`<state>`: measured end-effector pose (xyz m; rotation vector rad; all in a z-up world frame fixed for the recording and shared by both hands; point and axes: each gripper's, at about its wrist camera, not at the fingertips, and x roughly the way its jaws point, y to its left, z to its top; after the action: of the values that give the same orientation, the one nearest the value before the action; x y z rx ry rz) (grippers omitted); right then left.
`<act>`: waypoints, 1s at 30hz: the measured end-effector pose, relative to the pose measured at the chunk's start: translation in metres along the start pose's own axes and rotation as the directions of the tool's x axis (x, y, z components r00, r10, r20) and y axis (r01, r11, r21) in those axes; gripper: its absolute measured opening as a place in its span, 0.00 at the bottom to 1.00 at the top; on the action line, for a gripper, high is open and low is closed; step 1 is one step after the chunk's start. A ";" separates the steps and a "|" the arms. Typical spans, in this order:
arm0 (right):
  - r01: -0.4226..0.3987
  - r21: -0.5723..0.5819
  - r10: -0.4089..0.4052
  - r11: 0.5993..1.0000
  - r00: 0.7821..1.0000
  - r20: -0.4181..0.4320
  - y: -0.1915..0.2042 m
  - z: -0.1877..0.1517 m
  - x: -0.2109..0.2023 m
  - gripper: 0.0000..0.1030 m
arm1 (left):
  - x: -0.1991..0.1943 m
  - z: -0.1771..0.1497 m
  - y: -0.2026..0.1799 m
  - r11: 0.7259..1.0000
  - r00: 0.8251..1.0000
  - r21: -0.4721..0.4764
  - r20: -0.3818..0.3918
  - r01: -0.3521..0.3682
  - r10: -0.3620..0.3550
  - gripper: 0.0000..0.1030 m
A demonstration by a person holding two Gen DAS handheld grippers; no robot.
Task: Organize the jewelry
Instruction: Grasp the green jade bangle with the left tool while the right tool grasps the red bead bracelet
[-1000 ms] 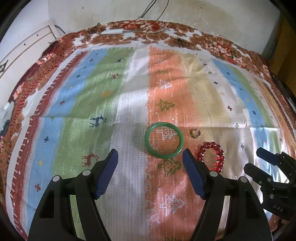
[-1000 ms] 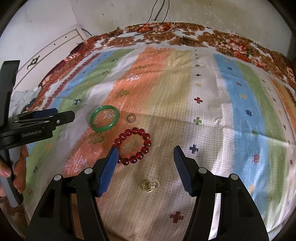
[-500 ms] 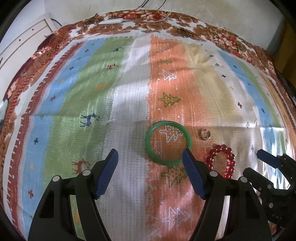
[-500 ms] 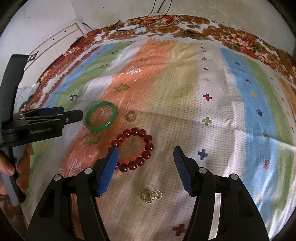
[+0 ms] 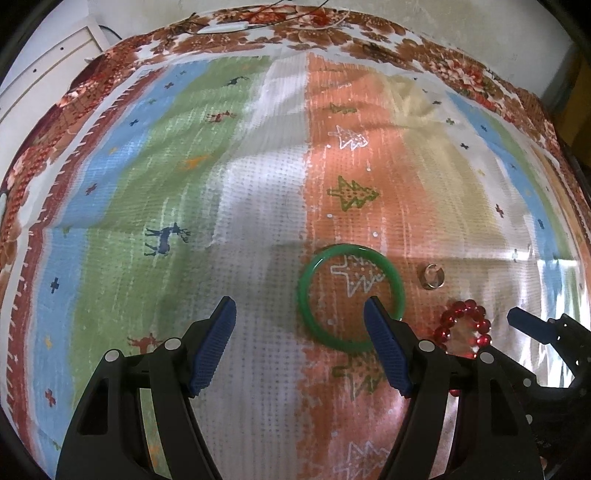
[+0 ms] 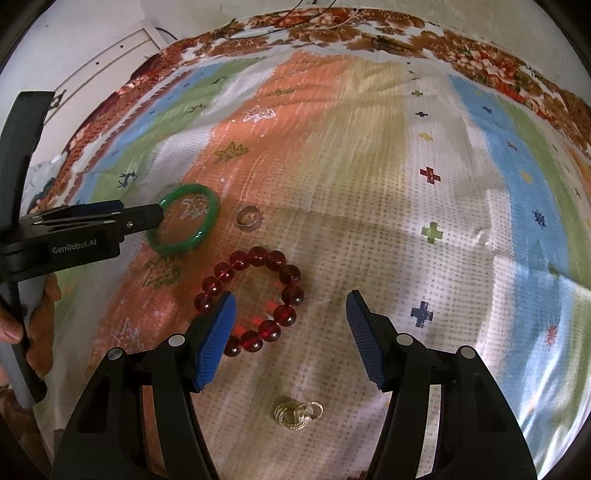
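Note:
A green bangle point(image 5: 350, 295) lies flat on the striped cloth point(image 5: 184, 184). My left gripper point(image 5: 301, 347) is open and empty; its right finger overlaps the bangle's near right rim. The bangle also shows in the right wrist view point(image 6: 184, 225), with the left gripper point(image 6: 122, 218) at its left edge. A red bead bracelet point(image 6: 255, 299) lies between my right gripper's fingers, whose left pad covers its near left beads. My right gripper point(image 6: 290, 339) is open and empty. A silver ring point(image 6: 248, 218) lies beyond the bracelet. Gold rings point(image 6: 297, 415) lie near the camera.
The cloth covers a bed with a brown floral border point(image 5: 332, 26) at the far edge. A white panel point(image 6: 110, 62) stands at the far left. The right gripper point(image 5: 546, 332) shows at the left view's right edge beside the bracelet point(image 5: 463, 328) and ring point(image 5: 430, 276).
Both grippers have moved forward and lower. The left one has closed in on the green bangle, the right one on the red bracelet. The jewelry has not moved.

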<state>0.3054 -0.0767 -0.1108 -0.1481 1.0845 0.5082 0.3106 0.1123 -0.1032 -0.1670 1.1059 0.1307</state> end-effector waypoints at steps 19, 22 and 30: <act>0.076 -0.024 -0.076 0.997 0.997 -0.032 0.000 0.002 0.016 0.38 | 0.022 0.000 -0.007 0.995 0.997 0.077 -0.040 -0.056 0.059 0.40; 0.075 -0.018 -0.076 0.997 0.997 -0.031 -0.004 0.001 0.015 0.24 | 0.021 -0.001 -0.007 0.995 0.998 0.087 -0.040 -0.052 0.056 0.23; 0.060 -0.017 -0.060 0.998 0.998 -0.005 -0.005 -0.001 0.011 0.14 | 0.020 0.000 -0.005 0.995 0.997 0.084 -0.046 -0.060 0.064 0.07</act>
<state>0.3115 -0.0777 -0.1215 -0.1967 1.0785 0.4638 0.3202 0.1076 -0.1207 -0.0625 1.1633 0.1368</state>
